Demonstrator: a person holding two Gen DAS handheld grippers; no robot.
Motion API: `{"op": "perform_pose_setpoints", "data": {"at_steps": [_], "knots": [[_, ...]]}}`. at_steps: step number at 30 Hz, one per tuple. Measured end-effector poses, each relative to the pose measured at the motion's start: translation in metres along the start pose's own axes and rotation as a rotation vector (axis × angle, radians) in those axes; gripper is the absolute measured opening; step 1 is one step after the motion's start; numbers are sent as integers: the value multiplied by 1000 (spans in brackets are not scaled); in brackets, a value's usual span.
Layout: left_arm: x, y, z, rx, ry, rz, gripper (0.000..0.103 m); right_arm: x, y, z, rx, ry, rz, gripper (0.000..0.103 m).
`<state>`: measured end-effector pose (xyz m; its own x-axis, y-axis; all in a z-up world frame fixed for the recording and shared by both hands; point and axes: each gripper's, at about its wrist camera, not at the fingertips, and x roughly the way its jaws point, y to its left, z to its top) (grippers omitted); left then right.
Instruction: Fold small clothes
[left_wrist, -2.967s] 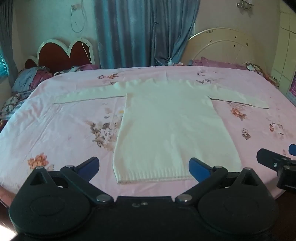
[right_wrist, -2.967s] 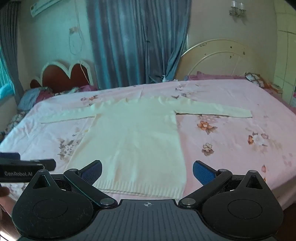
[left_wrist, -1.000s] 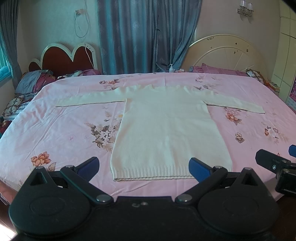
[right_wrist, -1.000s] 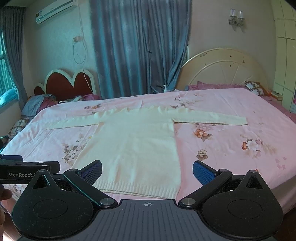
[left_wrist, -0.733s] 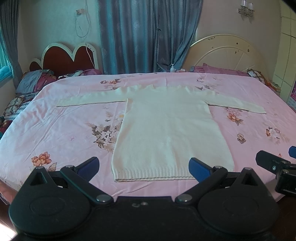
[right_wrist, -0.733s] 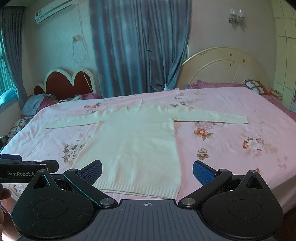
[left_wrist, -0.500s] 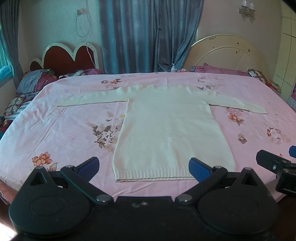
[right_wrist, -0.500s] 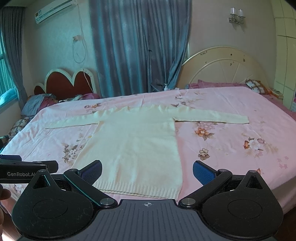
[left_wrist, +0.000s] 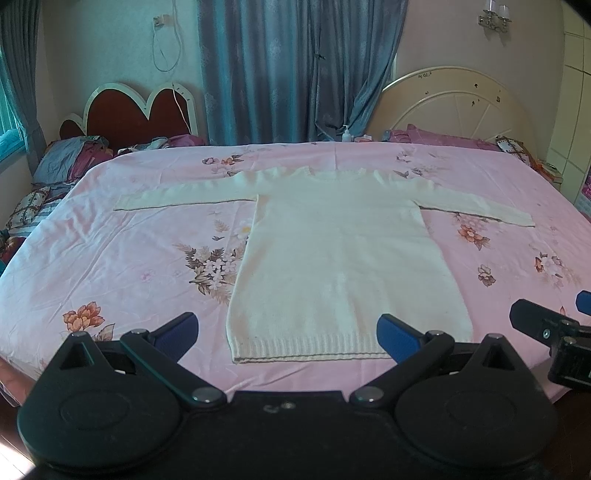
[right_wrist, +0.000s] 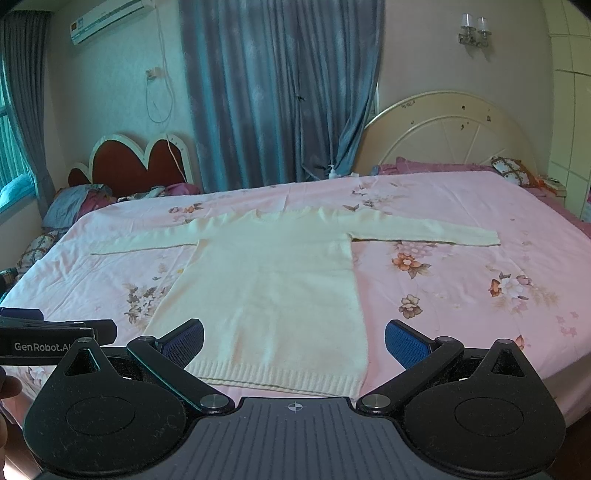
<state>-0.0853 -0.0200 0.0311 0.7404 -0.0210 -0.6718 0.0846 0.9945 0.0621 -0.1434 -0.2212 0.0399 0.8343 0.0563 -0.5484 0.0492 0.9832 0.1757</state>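
A cream knit sweater lies flat on the pink floral bed, both sleeves spread out sideways and the ribbed hem nearest me. It also shows in the right wrist view. My left gripper is open and empty, held above the bed's near edge in front of the hem. My right gripper is open and empty, also just short of the hem. The right gripper's body shows at the right edge of the left wrist view; the left gripper's body shows at the left of the right wrist view.
Two headboards stand behind the bed: a red heart-shaped one and a cream round one. Blue curtains hang between them. Pillows and bedding pile at the far left. A pump bottle stands at the far edge.
Both grippers have risen and tilted a little, so the bed and sweater sit lower in view than three seconds ago. The sweater has not moved. Both grippers stay open.
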Motion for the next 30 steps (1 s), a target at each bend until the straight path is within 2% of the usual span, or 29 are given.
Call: {"op": "perform_pose_setpoints", "data": {"at_steps": [16,30], "knots": [[23,4,11,7,22,5,102,21,-5,4,24,19,-20,103],[66,10,34,24,57,1,102,68,-8,15,60,59,-53,103]]}}
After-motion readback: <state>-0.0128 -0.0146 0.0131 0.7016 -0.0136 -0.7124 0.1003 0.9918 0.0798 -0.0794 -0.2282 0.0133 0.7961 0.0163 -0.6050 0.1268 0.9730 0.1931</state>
